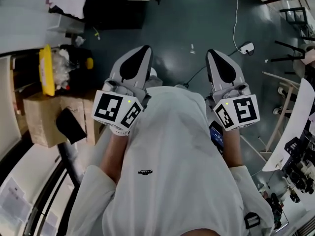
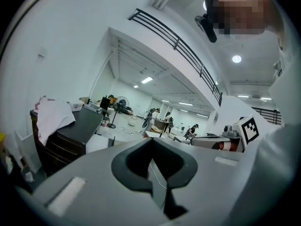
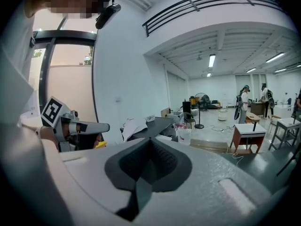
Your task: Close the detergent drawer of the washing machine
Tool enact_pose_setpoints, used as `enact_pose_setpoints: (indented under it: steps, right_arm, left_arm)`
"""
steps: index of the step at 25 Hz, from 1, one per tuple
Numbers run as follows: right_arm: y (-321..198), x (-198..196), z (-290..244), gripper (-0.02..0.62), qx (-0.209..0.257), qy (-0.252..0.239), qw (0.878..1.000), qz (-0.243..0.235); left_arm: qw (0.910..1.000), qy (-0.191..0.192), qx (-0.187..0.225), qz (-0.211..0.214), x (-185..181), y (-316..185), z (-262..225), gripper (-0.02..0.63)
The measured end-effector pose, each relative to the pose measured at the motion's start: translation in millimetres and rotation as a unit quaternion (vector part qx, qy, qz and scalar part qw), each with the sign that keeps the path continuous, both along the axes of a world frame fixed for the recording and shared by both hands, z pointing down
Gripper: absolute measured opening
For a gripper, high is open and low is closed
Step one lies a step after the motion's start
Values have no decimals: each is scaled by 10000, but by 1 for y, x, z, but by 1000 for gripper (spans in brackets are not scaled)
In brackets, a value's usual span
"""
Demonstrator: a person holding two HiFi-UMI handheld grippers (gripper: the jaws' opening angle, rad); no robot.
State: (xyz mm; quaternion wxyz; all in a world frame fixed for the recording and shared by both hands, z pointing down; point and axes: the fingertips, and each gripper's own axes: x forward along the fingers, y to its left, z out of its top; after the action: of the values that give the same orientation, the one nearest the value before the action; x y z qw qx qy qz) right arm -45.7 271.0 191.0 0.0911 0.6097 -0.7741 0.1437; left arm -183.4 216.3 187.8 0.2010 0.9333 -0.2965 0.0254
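No washing machine or detergent drawer shows in any view. In the head view my left gripper (image 1: 145,48) and my right gripper (image 1: 211,52) are held side by side at chest height over a dark floor, in front of the person's white coat. Both point forward and hold nothing. In the left gripper view the left gripper (image 2: 151,140) has its dark pads meeting along a thin seam, facing an open hall. The right gripper (image 3: 149,140) looks the same in its own view, jaws together and nothing between them.
A cardboard box (image 1: 47,117) and a yellow container (image 1: 47,70) stand at the left. A white cable with a plug (image 1: 246,47) lies on the floor ahead. White frames (image 1: 295,117) stand at the right. A dark desk (image 2: 75,126) with a cloth and a small table (image 3: 249,132) stand further off.
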Motion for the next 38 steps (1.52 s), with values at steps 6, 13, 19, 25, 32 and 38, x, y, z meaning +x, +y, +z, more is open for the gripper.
enact_pose_setpoints:
  steps: [6, 13, 19, 25, 32, 38]
  right_arm:
    - [-26, -7, 3, 2, -10, 21, 9997, 223]
    - [-43, 0, 12, 2, -134, -95, 9991, 382]
    - [-70, 14, 22, 2, -152, -163, 9992, 343]
    - [-117, 39, 22, 2, -101, -224, 9994, 248]
    - [-179, 73, 24, 2, -123, -207, 9997, -18]
    - [-242, 104, 26, 2, -58, -249, 9995, -192]
  left_arm:
    - [10000, 24, 22, 80, -16, -29, 5, 12]
    - [9996, -108, -70, 234, -11, -51, 11, 14]
    - [9995, -155, -157, 208, 3, -76, 16, 13]
    - [9992, -198, -250, 237, 35, -111, 18, 14]
    - [9990, -338, -210, 206, 78, -168, 17, 14]
    - [9986, -494, -150, 57, 104, -224, 15, 13]
